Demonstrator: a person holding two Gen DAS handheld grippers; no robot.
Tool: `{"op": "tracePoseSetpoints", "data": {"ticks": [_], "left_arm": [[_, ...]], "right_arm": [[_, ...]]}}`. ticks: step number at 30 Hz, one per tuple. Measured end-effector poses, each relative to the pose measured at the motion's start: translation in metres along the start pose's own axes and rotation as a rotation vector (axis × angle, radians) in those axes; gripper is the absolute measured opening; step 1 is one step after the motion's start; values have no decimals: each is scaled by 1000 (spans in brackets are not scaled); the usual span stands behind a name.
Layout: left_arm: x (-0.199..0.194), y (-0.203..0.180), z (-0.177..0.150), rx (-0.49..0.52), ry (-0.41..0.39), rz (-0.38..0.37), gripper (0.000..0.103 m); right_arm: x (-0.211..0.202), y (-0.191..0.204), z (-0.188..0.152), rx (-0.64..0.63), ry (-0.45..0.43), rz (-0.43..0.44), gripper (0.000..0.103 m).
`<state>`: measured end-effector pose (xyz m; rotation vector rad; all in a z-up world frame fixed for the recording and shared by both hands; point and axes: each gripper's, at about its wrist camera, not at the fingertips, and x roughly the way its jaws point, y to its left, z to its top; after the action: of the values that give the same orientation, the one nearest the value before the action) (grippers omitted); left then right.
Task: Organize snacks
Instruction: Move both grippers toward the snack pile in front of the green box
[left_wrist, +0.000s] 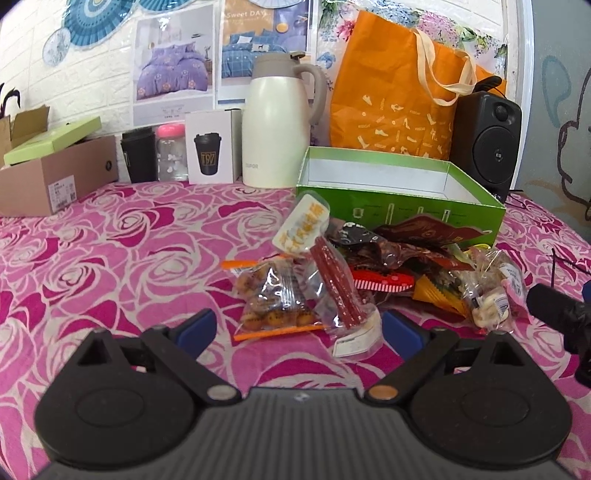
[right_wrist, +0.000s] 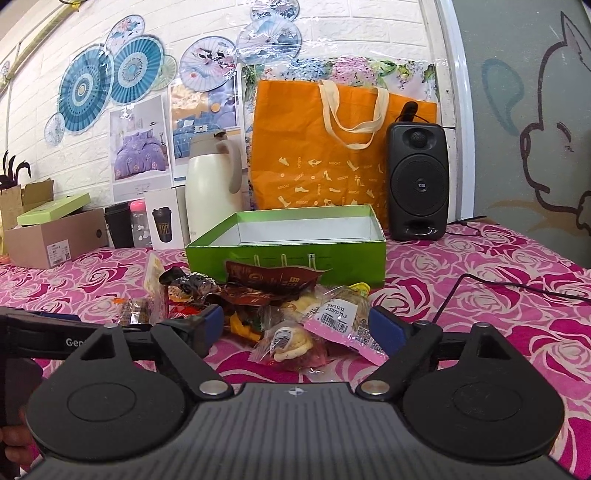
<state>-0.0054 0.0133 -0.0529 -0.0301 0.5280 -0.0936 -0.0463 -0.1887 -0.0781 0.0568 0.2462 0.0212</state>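
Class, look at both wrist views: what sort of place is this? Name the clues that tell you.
Probably a room in a home, or a staged home-like set. A rose-patterned cloth covers the table, bedding posters and paper fans decorate the wall, and a thermos jug stands at the back.

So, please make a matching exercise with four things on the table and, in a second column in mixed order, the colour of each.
Things:
1. open box
2. tote bag
3. speaker
4. thermos jug

Colours:
A. black
B. cream white
C. green
D. orange

Pairs: 1-C, 2-D, 3-A, 4-B
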Motion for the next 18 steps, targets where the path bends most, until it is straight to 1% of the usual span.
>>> {"op": "tracePoseSetpoints", "data": {"ticks": [2, 4, 8, 14, 18], "left_arm": [[-3, 2, 3, -18, 5, -28, 95], [-9, 2, 6, -24, -8, -47, 95], [-19, -3, 11, 6, -45, -36, 95], [-7, -1, 16, -12, 9, -18, 95], [-4, 2, 15, -21, 20, 4, 95]], "right_arm": [[0, 1, 0, -1, -5, 0, 103], [-1, 1, 0, -2, -8, 2, 103], [-1, 1, 0, 0, -5, 9, 103], [1, -2, -2, 29, 27, 34, 103], [-1, -4, -4, 46, 23, 33, 103]]}}
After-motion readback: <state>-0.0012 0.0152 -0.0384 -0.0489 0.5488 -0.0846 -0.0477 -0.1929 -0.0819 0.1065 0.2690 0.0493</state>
